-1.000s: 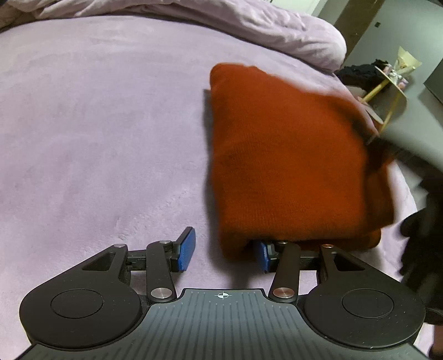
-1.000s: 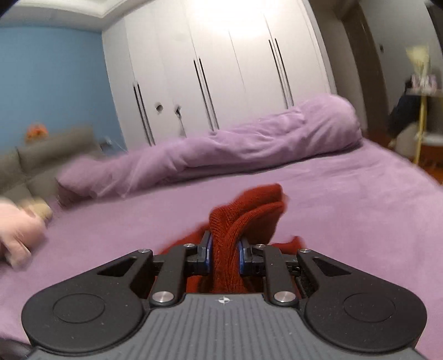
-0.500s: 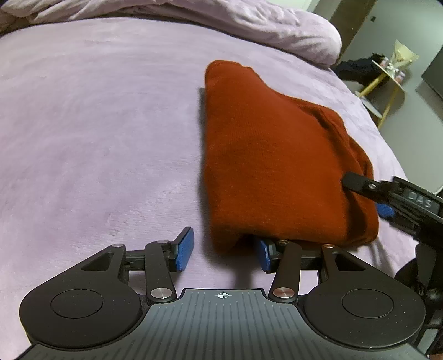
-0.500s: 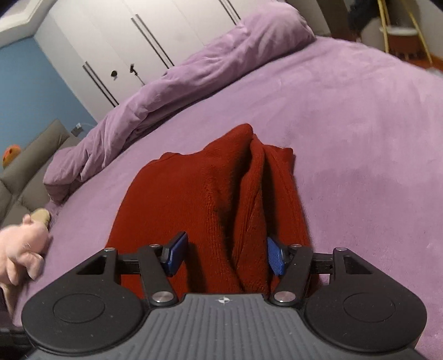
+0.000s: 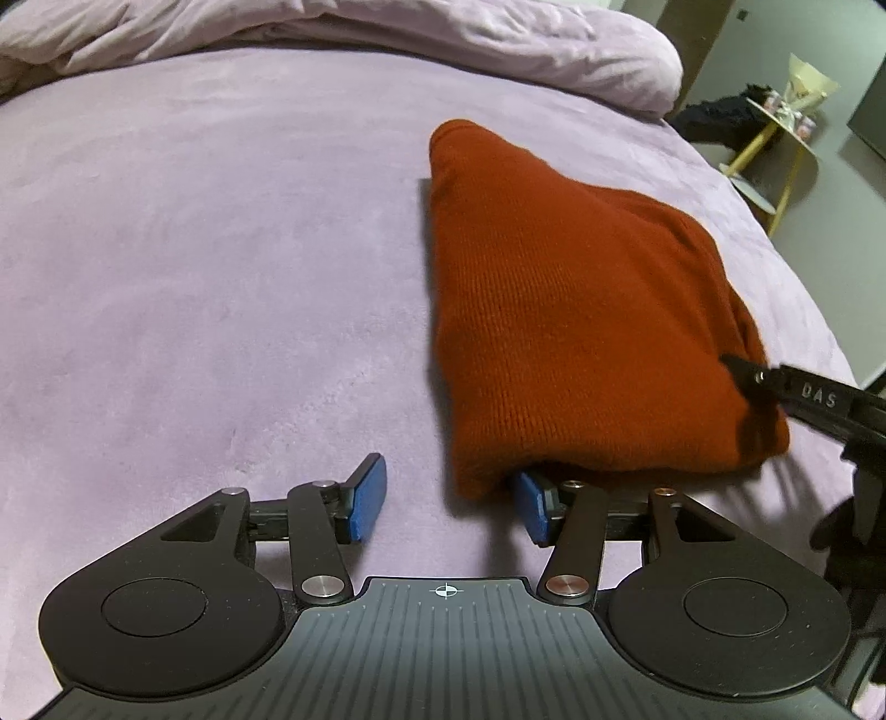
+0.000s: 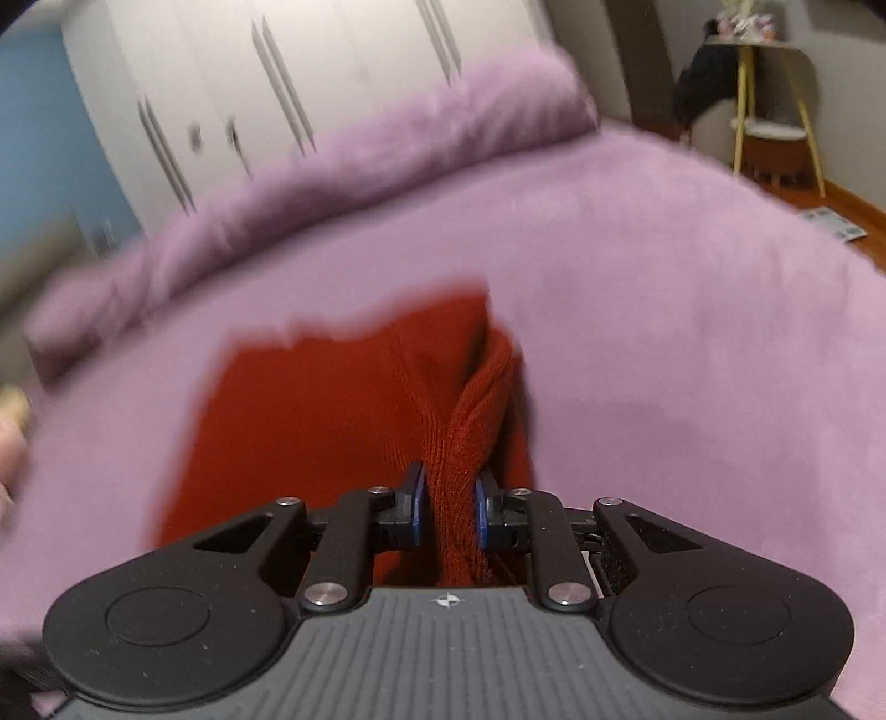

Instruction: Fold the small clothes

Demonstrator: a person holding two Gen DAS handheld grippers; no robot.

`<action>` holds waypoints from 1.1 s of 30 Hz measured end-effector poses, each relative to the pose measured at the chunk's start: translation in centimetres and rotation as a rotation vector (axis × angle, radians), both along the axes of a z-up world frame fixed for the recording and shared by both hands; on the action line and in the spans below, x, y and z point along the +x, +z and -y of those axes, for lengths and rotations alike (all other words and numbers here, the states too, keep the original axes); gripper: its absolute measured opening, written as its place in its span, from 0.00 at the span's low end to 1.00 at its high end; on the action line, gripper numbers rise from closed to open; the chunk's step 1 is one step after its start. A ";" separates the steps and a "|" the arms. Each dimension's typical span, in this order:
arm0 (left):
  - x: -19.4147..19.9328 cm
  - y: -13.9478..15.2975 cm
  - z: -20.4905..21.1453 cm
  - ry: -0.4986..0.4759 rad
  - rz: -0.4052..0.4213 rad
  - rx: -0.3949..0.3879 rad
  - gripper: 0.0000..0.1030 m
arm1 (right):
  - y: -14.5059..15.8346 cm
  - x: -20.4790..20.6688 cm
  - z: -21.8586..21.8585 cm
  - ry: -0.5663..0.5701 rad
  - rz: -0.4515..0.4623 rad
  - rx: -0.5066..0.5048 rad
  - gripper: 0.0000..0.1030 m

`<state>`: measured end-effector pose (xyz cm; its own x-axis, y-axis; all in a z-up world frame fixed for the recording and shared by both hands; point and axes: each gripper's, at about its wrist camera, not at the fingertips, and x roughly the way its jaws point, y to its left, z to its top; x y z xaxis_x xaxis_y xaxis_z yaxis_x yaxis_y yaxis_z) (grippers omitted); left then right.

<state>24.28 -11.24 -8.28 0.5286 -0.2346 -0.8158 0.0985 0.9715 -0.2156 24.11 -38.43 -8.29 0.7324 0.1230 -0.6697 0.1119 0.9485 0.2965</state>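
A rust-red knit sweater [image 5: 581, 332] lies folded on the purple bed [image 5: 221, 277]. My left gripper [image 5: 448, 498] stands open at its near left corner: the right pad is tucked under the hem and the left pad rests clear on the blanket. In the right wrist view a raised ridge of the sweater [image 6: 476, 410] runs between the jaws of my right gripper [image 6: 448, 507]. They are closing, and both blue pads press the knit. One of that gripper's fingers [image 5: 775, 382] shows at the sweater's near right edge.
A rolled purple duvet [image 5: 443, 33] lies along the far side of the bed, with white wardrobe doors [image 6: 332, 72] behind it. A side table on yellow legs [image 5: 775, 127] stands off the bed at right. The bed edge drops away at right.
The right gripper lowered the sweater's edge onto the pile, opened wide, then closed again on a ridge of the knit. The left gripper has stayed put.
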 end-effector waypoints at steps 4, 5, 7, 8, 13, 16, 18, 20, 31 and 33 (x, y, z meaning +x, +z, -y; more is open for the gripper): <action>-0.9 0.6 -2.4 0.012 -0.016 -0.017 0.53 | 0.9 -0.8 1.0 -0.074 0.023 0.005 0.43; -1.1 0.8 -3.2 0.029 -0.018 -0.027 0.53 | 1.4 -1.0 1.4 -0.100 0.032 0.029 0.43; -1.1 1.4 -4.6 0.077 -0.015 -0.034 0.53 | 2.7 -1.6 1.8 -0.150 0.080 0.030 0.43; -0.9 1.7 -5.0 0.096 -0.006 -0.041 0.53 | 3.5 -1.7 1.6 -0.157 0.109 0.018 0.43; 3.0 3.8 -4.1 0.149 0.056 -0.069 0.53 | 5.0 2.2 -1.5 0.009 0.143 0.106 0.42; 6.4 4.6 -2.0 0.155 0.097 -0.035 0.56 | 3.8 6.9 -4.2 0.103 0.101 0.133 0.38; 8.9 4.5 -0.3 0.145 0.104 -0.014 0.57 | 2.2 9.9 -4.3 0.100 0.045 0.176 0.30; 11.2 4.1 1.3 0.126 0.115 -0.025 0.59 | 0.9 11.7 -3.4 0.054 0.023 0.163 0.16; 16.2 -1.6 7.1 0.063 0.242 0.126 0.83 | -3.6 9.0 3.7 -0.080 0.176 0.233 0.00; 16.2 -2.9 5.9 0.101 0.237 0.061 0.86 | -4.3 9.1 3.7 -0.084 0.195 0.251 0.00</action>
<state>40.53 -17.12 -11.16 0.7246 -0.1249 -0.6777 0.0409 0.9895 -0.1386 33.19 -42.16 -12.63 0.8584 0.1999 -0.4724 0.1049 0.8331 0.5430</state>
